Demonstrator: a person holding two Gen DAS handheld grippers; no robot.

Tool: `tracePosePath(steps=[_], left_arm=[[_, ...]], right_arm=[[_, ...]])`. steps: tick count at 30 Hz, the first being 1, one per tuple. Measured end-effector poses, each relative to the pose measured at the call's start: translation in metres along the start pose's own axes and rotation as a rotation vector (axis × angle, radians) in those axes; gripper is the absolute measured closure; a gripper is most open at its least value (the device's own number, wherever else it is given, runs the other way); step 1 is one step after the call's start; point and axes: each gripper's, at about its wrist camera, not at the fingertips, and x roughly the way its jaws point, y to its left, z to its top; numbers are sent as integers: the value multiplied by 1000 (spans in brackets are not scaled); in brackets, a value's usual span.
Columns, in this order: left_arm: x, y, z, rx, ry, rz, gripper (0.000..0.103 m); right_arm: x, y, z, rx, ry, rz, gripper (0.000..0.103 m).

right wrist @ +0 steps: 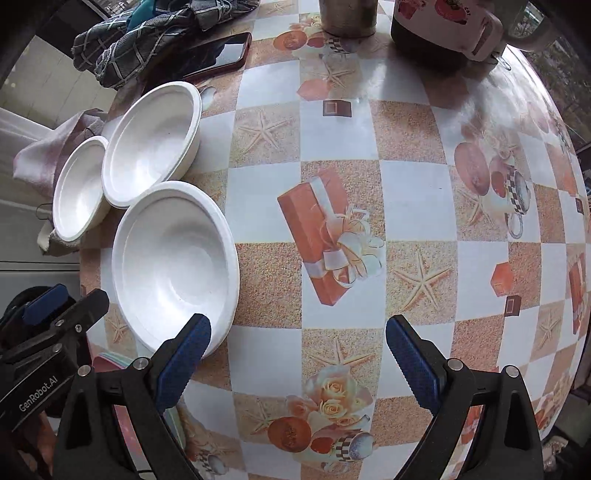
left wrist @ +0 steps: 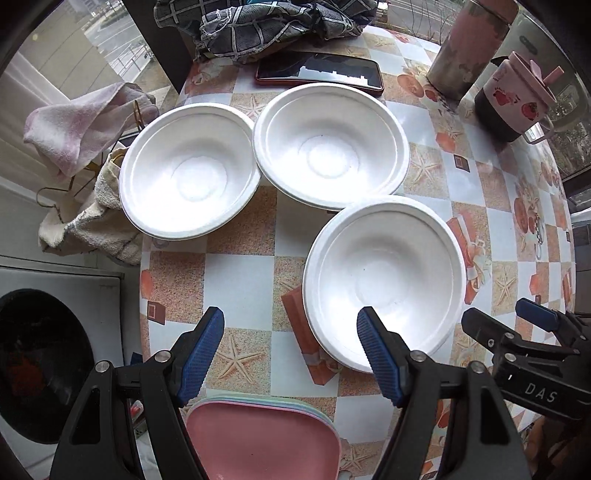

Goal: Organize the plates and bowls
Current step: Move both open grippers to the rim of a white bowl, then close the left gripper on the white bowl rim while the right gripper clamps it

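Pink plate (left wrist: 262, 439) under left gripper (left wrist: 290, 347), right gripper (right wrist: 297, 354) beside, jaws wide (both empty)

The right gripper (right wrist: 298, 354) hangs over the patterned tablecloth (right wrist: 406, 140) with its blue-padded jaws spread wide and nothing between them. Its left fingertip (right wrist: 192, 339) overlaps the near rim of the nearest white foam bowl (right wrist: 173, 262) (whether they touch cannot be told). Farther left sit two more white bowls: a larger one (right wrist: 151, 144) and, beside it at the table's left edge, a smaller-looking one (right wrist: 79, 188). At the far left lie a dark smartphone (right wrist: 214, 53) and a grey checked cloth (right wrist: 147, 40). A metal canister (right wrist: 347, 18) and a strawberry-printed mug (right wrist: 443, 29) stand at the far edge. The left gripper (right wrist: 44, 325) shows at the near left.
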Motion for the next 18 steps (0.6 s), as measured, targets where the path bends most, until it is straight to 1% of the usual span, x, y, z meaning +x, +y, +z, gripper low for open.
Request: tracePosePath(steps=[3, 6, 8, 9, 10, 11, 12, 14, 15, 16, 17, 18], left_arm=[[18, -4, 12, 16, 14, 16, 25], [34, -4, 18, 18, 49, 46, 27], [43, 0, 20, -2, 75, 31, 29], [48, 2, 21, -14, 88, 17, 30], [51, 3, 21, -22, 99, 11, 34], [55, 2, 21, -21, 109, 10, 40], [58, 1, 22, -16, 119, 3, 43], [63, -3, 22, -8, 136, -14, 59], [65, -5, 23, -7, 144, -27, 64], [69, -8, 24, -9, 156, -49, 71], [71, -9, 25, -15, 165, -64, 71], [71, -11, 26, -14, 162, -62, 71]], right_arm=[[6, 6, 23, -23, 9, 32, 6], [25, 13, 29, -54, 30, 22, 7], [34, 12, 30, -48, 52, 36, 7], [38, 12, 31, -44, 62, 45, 12], [43, 14, 31, -45, 71, 53, 26], [50, 20, 30, -54, 82, 48, 35], [53, 22, 30, -62, 92, 43, 45], [59, 28, 31, -68, 110, 68, 46], [59, 30, 31, -76, 103, 74, 52], [60, 33, 31, -86, 102, 91, 57], [61, 35, 32, -94, 108, 108, 67], [62, 36, 33, -98, 118, 120, 74]])
